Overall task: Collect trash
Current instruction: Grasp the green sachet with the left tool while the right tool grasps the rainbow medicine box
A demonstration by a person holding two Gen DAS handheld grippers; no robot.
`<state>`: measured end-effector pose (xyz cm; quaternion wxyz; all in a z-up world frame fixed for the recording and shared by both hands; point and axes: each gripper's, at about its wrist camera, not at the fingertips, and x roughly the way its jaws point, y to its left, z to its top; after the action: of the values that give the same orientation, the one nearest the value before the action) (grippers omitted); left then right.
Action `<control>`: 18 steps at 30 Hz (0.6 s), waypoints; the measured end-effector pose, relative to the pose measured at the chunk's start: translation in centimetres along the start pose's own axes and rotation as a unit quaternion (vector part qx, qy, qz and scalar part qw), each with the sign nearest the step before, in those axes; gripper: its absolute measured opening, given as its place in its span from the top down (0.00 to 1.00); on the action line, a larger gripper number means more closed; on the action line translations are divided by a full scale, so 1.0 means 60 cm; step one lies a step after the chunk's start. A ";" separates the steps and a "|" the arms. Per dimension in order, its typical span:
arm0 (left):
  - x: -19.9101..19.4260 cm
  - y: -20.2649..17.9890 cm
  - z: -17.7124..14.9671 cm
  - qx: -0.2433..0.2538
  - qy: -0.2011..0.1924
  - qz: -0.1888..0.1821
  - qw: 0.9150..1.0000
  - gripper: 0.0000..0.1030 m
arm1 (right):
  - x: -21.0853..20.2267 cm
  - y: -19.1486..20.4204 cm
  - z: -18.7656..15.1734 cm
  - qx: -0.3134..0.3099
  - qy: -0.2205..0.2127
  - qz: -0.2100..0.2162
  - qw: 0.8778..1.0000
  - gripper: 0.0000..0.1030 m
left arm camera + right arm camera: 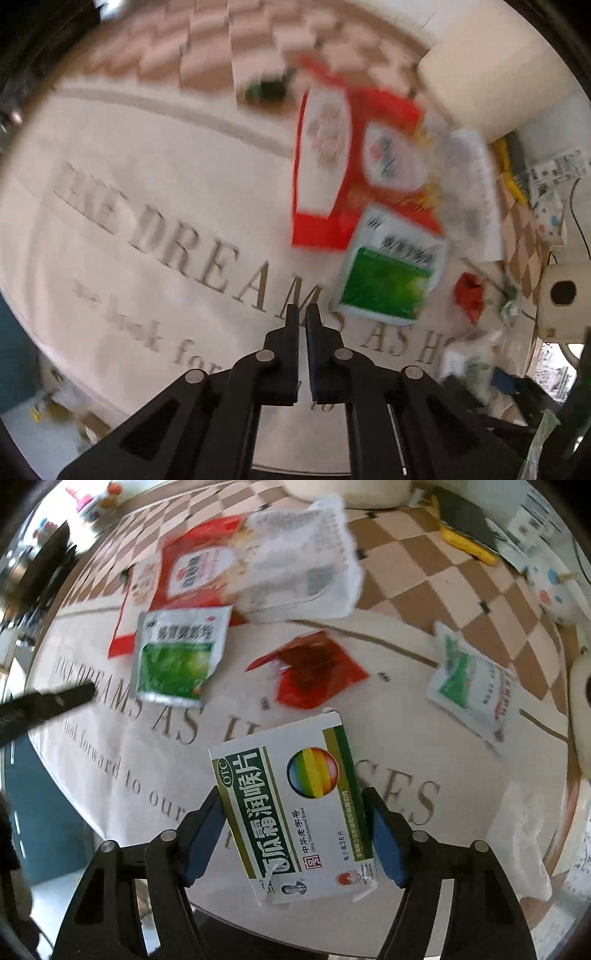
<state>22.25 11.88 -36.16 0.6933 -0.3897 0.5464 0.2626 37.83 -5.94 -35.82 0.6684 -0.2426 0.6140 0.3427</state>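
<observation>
Words ran across the pale round table cloth (110,760) in big gold letters. We read "DREAMS AS H" on one line and "look forward to our" on the line under it.

We counted one flat medicine box (295,812). It was white and green, with a rainbow ball, "OTC" in a small oval and big Chinese letters. It lay between the fingers of the right gripper (295,830). Its fingers stood wide apart, one on each side of the box, and we could not tell if the blue pads (386,843) touched it.

We counted two green and white packets. One green packet (177,661) lay at ten o'clock from the box, and its writing was too blurred to read. The other green packet (472,686) lay at two o'clock, near the brown checked part of the cloth.

We counted one big red bag (192,576) at eleven o'clock, one clear white bag (306,561) on top of it at twelve o'clock, and one small red wrapper (310,672) just past the box.

The left gripper (303,314) had its fingers shut together with nothing between them. It hung over the gold letters, with the first green packet at one o'clock from its tips.
</observation>
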 end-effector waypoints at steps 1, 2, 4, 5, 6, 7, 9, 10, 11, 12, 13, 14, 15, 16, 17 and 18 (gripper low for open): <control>-0.008 0.002 -0.001 -0.003 -0.026 -0.015 1.000 0.84 | -0.004 -0.010 0.003 0.010 -0.003 0.002 1.000 0.28; -0.005 0.001 -0.001 -0.003 -0.025 -0.032 0.999 0.71 | -0.008 -0.017 0.004 0.018 -0.007 0.002 1.000 0.28; -0.005 -0.005 -0.001 -0.005 -0.025 -0.065 0.998 0.51 | -0.017 -0.030 0.003 0.029 -0.013 -0.001 0.999 0.28; -0.001 -0.012 0.003 -0.002 -0.026 -0.070 0.997 0.43 | -0.018 -0.033 0.003 0.034 -0.015 -0.002 0.999 0.28; 0.002 -0.021 0.005 0.003 -0.027 -0.067 0.997 0.39 | -0.020 -0.039 0.002 0.043 -0.016 -0.002 0.999 0.28; 0.007 -0.031 0.013 0.010 -0.030 -0.058 0.998 0.36 | -0.022 -0.048 0.000 0.051 -0.017 -0.002 0.999 0.28; 0.015 -0.052 0.041 0.026 -0.034 -0.027 0.999 0.36 | -0.025 -0.061 -0.018 0.064 -0.017 -0.002 0.998 0.28; 0.023 -0.065 0.048 0.038 -0.034 -0.007 0.999 0.36 | -0.024 -0.066 -0.019 0.068 -0.016 -0.003 0.998 0.28; 0.031 -0.078 0.057 0.049 -0.035 0.011 0.998 0.36 | -0.022 -0.072 -0.022 0.073 -0.014 -0.003 0.997 0.28; 0.035 -0.093 0.062 0.060 -0.038 0.029 0.997 0.37 | -0.019 -0.075 -0.024 0.078 -0.013 -0.002 0.997 0.28; 0.037 -0.109 0.063 0.070 -0.040 0.046 0.996 0.38 | -0.017 -0.075 -0.026 0.080 -0.012 -0.002 0.997 0.28; 0.040 -0.120 0.064 0.081 -0.043 0.059 0.994 0.45 | -0.013 -0.078 -0.017 0.080 -0.011 -0.003 0.997 0.28; 0.042 -0.131 0.062 0.094 -0.049 0.080 0.991 0.55 | -0.008 -0.073 -0.013 0.081 -0.010 -0.005 0.997 0.28; 0.044 -0.144 0.060 0.111 -0.055 0.095 0.988 0.72 | 0.000 -0.061 -0.006 0.084 -0.009 -0.003 0.996 0.28; 0.045 -0.155 0.057 0.124 -0.057 0.103 0.985 0.85 | 0.006 -0.054 0.003 0.085 -0.008 -0.002 0.996 0.28; 0.046 -0.162 0.056 0.132 -0.057 0.115 0.983 0.95 | 0.009 -0.049 0.006 0.088 -0.008 -0.002 0.996 0.28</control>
<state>32.49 9.07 -36.00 0.7339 -0.2139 0.5766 0.2883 40.25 -7.49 -36.62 0.6926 -0.1816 0.6359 0.2881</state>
